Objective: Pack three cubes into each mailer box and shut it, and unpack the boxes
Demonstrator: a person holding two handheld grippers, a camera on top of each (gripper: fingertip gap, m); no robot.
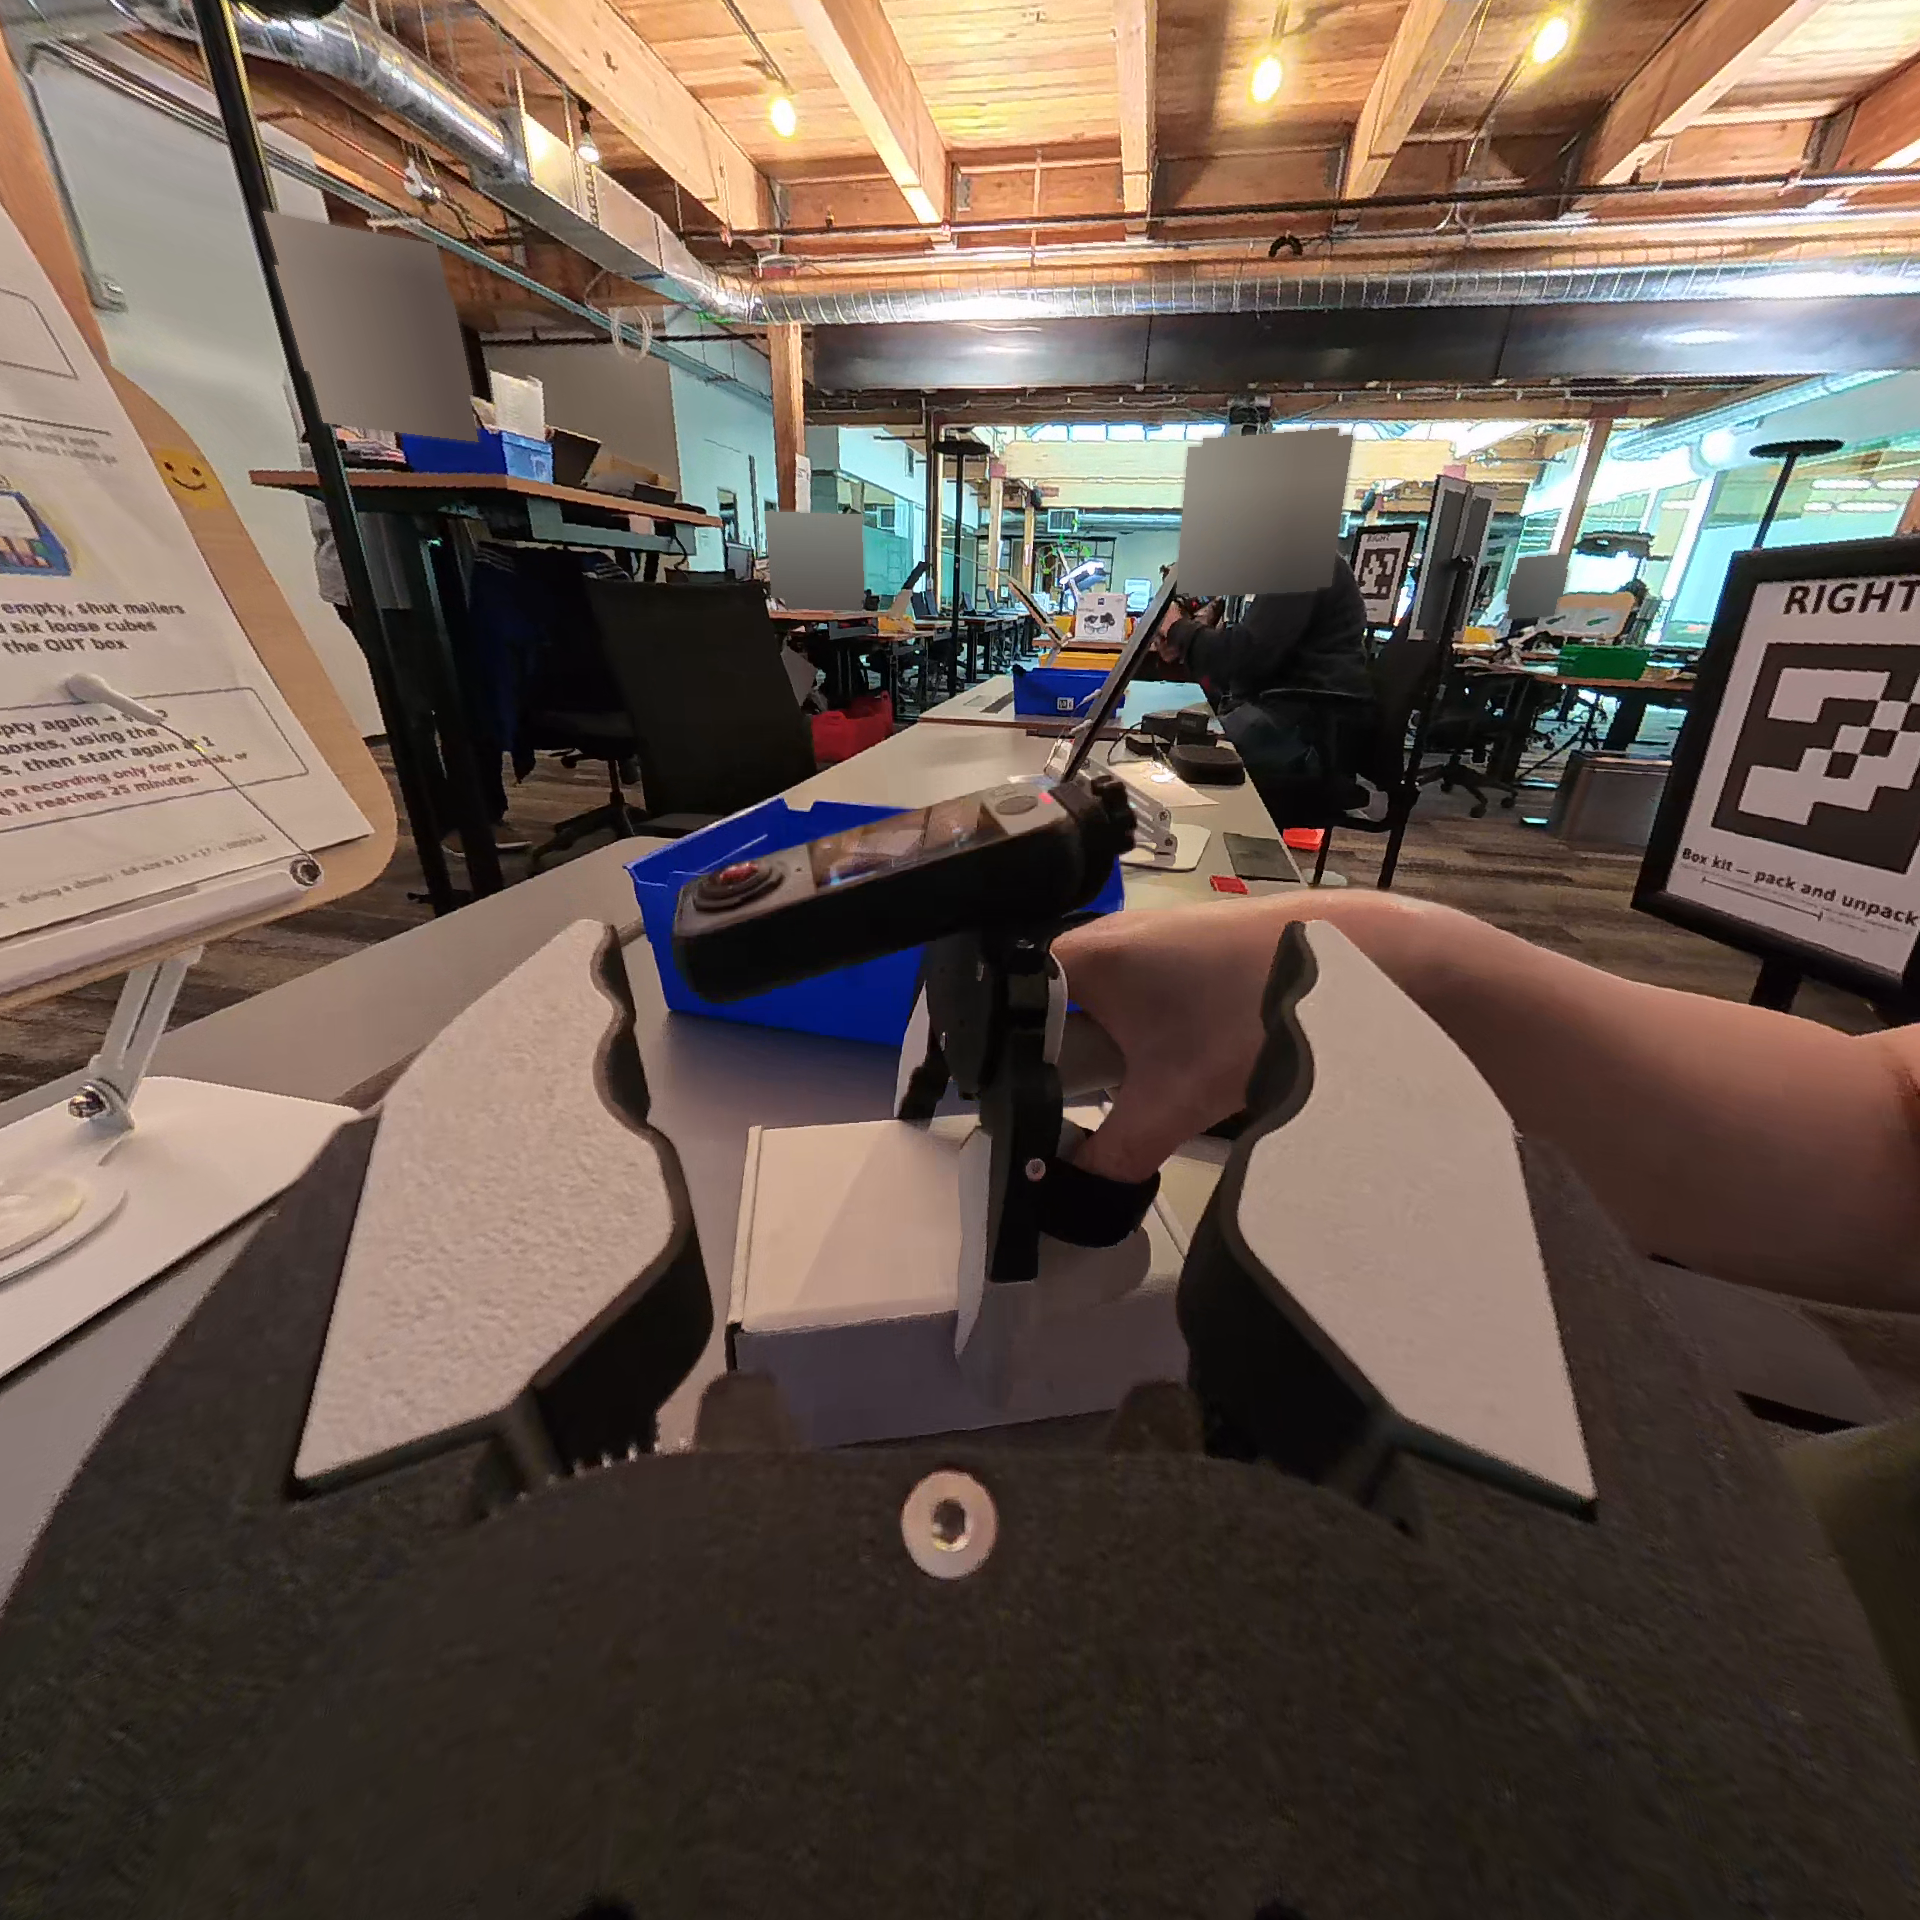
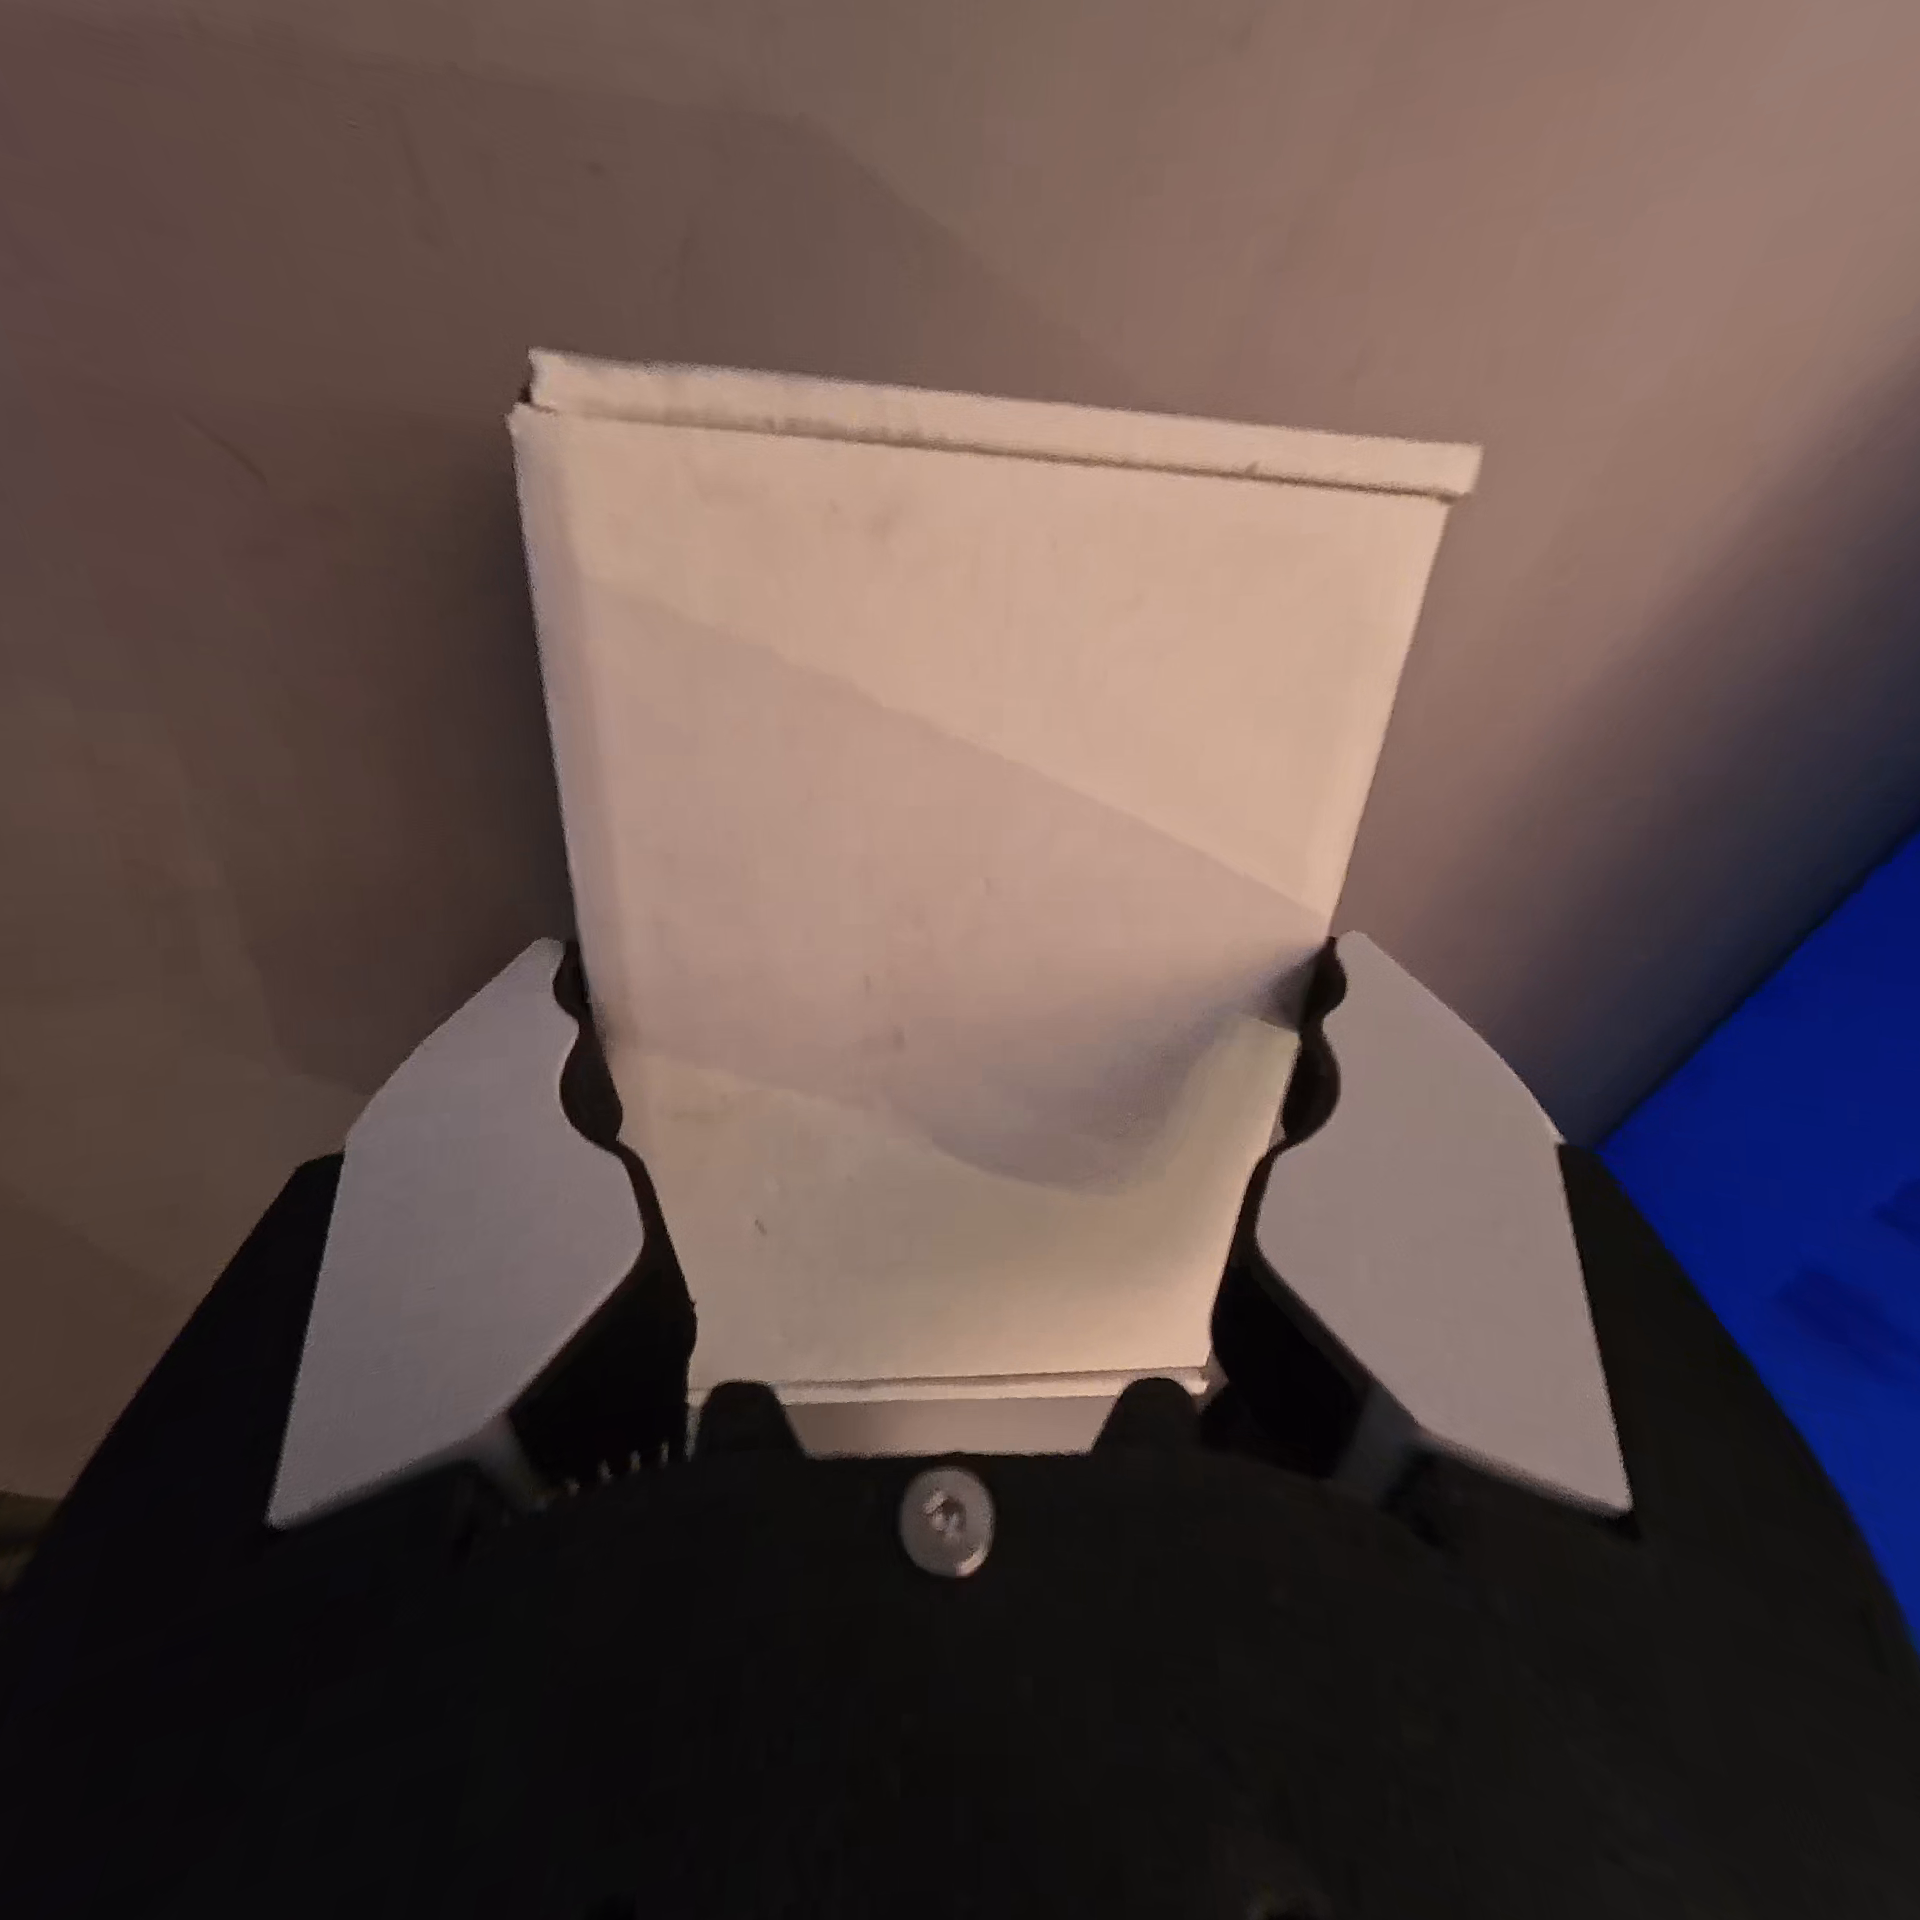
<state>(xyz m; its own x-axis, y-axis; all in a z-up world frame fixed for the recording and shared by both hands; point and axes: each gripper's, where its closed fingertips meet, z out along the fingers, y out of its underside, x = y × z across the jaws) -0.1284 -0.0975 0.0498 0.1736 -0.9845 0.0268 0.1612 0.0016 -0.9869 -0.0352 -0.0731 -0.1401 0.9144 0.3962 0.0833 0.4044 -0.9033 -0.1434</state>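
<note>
Two grippers work over one grey table (image 1: 416, 997), where a blue bin (image 1: 810, 977) stands just behind a white mailer box (image 1: 842, 1247). We see the box lying flat on the table with its lid down. Our right gripper (image 2: 951, 971) reaches down from above and has its fingers (image 2: 488, 1174) against both sides of the box, clamped on it. Our left gripper (image 1: 951, 956) sits low at the near end of the box, spread wide and holding nothing. We judge the step to be handling a shut box, whether just closed or about to be unpacked we cannot tell. Next, the lid's front edge likely needs a steady hold while the other gripper works.
</note>
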